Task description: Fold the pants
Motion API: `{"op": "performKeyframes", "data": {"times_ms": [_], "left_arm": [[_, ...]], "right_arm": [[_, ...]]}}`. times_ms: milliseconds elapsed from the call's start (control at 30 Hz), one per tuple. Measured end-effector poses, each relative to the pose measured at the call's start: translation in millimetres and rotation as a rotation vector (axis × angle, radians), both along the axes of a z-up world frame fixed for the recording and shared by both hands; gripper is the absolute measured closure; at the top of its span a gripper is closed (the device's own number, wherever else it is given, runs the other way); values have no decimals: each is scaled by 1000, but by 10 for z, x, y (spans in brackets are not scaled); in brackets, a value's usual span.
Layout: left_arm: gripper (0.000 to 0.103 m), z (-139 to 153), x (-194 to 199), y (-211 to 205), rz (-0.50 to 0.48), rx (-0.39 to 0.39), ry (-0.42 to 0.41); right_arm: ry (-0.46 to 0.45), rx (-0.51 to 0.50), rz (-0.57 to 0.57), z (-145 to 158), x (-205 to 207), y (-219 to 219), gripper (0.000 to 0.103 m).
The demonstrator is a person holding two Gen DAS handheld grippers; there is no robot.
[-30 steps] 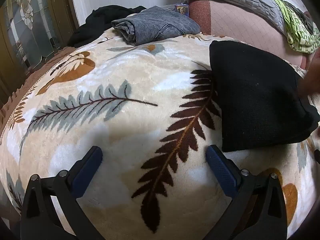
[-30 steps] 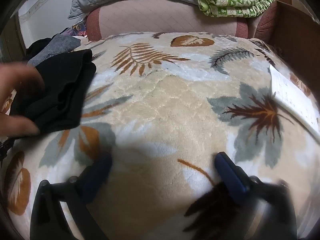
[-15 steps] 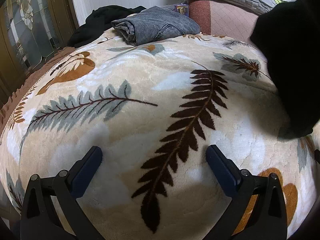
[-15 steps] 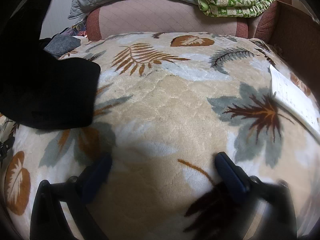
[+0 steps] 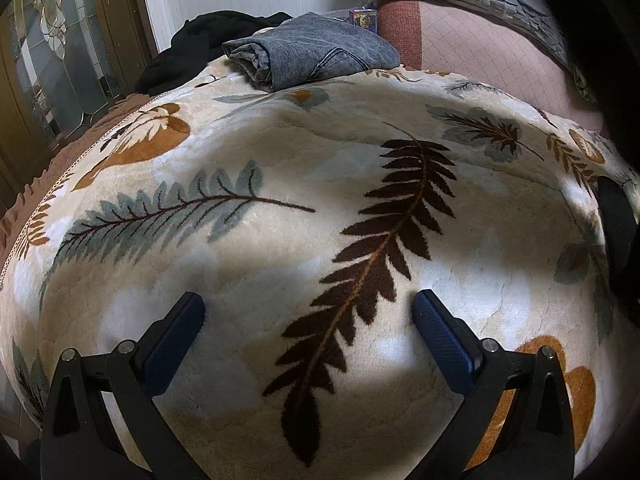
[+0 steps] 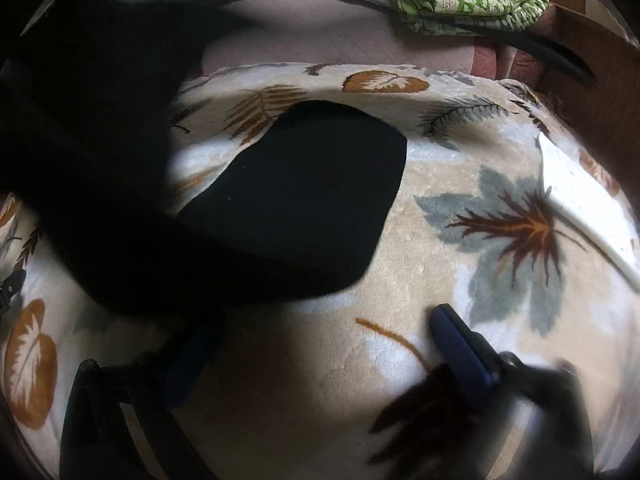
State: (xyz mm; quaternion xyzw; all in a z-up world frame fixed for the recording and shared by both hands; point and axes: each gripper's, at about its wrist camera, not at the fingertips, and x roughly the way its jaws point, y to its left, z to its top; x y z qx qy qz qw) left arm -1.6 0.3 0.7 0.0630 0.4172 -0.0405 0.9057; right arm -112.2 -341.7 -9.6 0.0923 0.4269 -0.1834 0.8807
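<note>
Both units idle low over the leaf-print blanket (image 5: 280, 280) on the bed; my left gripper (image 5: 308, 320) has jaws wide, nothing between them; my right gripper (image 6: 320, 336) likewise wide and empty, its left finger in shadow. Black pants (image 6: 304, 192) partly spread at 12 o'clock of the right view, flat on the blanket, the rest draped up towards 9–10 o'clock, support unseen; judged: laid out ahead of folding. Folded grey jeans (image 5: 316, 52) at 12 o'clock of the left view, apparently set aside finished.
</note>
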Motion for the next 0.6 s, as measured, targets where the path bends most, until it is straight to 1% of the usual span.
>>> {"op": "performKeyframes", "data": {"times_ms": [67,600], "left_arm": [[0,2,-3,-7,0,2,1],[0,-5,19,-7,1,3,3]], "right_arm": [[-2,17,0,-11,-1,-27,0],[-7,12,-1,-15,-2,-7,0]]}}
